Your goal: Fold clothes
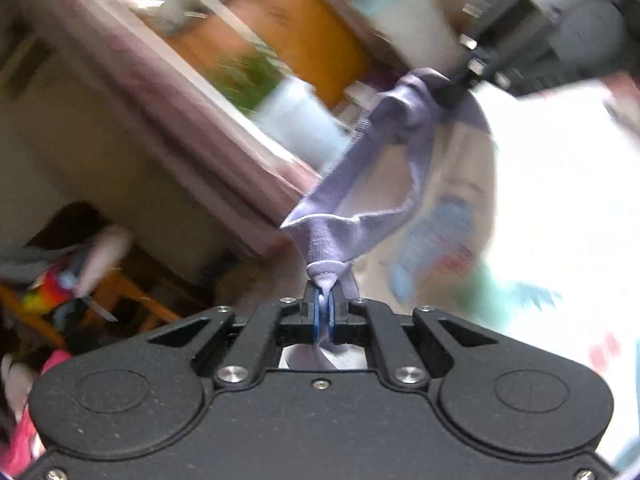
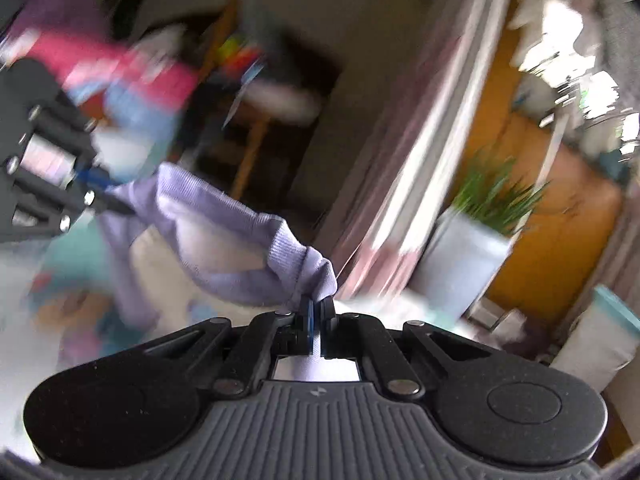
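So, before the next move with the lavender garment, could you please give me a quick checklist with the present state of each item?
1. Left tongs shut on the lavender garment: ok.
2. Right tongs shut on the garment's other end: ok.
3. Garment hangs between the two tongs, off any surface: ok.
4. Garment spread flat and smooth: not ok, it is bunched and twisted.
5. Which edges or corners are held: cannot tell.
6. Free spot below to lay it down: cannot tell, the pictures are blurred.

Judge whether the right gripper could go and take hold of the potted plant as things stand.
Probably not. The right gripper is shut on one end of the lilac garment, and the left gripper is shut on the other end. The potted plant stands apart; the cloth would have to be released first.
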Tool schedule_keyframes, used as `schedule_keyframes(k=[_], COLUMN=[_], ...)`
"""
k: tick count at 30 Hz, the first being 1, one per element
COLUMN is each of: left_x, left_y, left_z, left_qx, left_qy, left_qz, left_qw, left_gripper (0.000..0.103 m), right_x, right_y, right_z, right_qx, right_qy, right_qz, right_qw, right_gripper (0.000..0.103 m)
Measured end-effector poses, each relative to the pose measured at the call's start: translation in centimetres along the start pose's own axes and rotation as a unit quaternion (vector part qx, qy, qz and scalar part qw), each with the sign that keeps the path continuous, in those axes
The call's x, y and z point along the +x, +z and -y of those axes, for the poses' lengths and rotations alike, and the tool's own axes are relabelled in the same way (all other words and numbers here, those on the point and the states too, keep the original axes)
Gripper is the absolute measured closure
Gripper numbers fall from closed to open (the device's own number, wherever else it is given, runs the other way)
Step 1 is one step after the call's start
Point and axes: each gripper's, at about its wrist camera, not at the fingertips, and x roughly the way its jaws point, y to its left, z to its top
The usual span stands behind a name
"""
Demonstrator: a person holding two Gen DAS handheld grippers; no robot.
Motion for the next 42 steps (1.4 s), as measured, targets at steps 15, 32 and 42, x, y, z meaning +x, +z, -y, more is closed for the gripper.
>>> schedule_keyframes(k=[15, 32, 42], left_x=[-5.4, -12.3, -11.4], left_y=[-10.6, -12.2, -11.5], left_z=[18.0, 26.3, 22.2], left_qx=[0.243, 0.26, 0.103], left_qy=[-0.237, -0.376, -0.505], left_qz=[-0.053, -0.045, -0.119], left_qw=[0.9392, 0.8881, 0.8489], left_gripper=[0.1, 0.1, 0.071], right_x=[-4.6, -12.8, -11.0], right_y=[-18.8, -24.4, -22.2], right_z=[-13.3, -16.8, -12.3], right_qx=[-0.166, -0.211, -0.053], right_qy=[0.217, 0.396, 0.44], right_qz=[-0.157, -0.215, -0.266], right_qw=[0.949, 0.867, 0.856], right_gripper=[0.099, 0.096, 0.082])
